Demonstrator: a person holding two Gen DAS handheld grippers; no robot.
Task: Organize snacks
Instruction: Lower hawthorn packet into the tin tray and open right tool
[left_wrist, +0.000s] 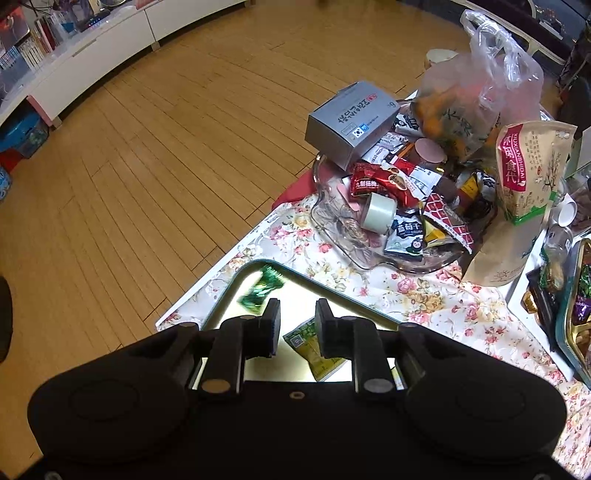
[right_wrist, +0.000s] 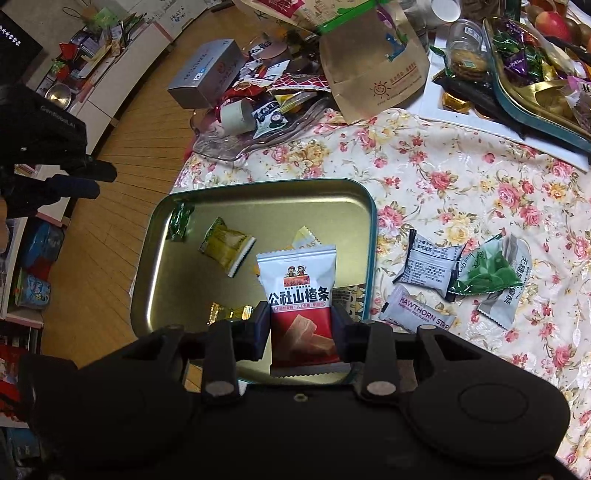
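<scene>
a small snack packet (right_wrist: 301, 299) is clamped between the fingers of the right gripper (right_wrist: 301, 332). its upper half is white and its lower half red, with pale bar-shaped pieces pictured on the red part. crimped, saw-toothed seals are seen at both ends. the long axis is aligned with the fingers, the top seal pointing forward beyond the fingertips and the bottom seal toward the gripper body. the printed face is turned to the camera and the characters "公社山楂条" are read across the middle. the packet is held over the near edge of a teal-rimmed gold tin tray (right_wrist: 371, 229). ahead and to the left of the fingers, a yellow packet (right_wrist: 227, 251) and a green candy (right_wrist: 180, 221) are found lying in the tray. to the right of the fingers, on the floral tablecloth (right_wrist: 461, 177), a grey packet (right_wrist: 417, 314) marked "hawthorn strip" is noted.

the left gripper (left_wrist: 295, 325) is seen with its fingers parted and nothing between them. a green-yellow packet (left_wrist: 314, 347) is seen on the tray below the gap. ahead and to the left, the green candy appears blurred.
</scene>
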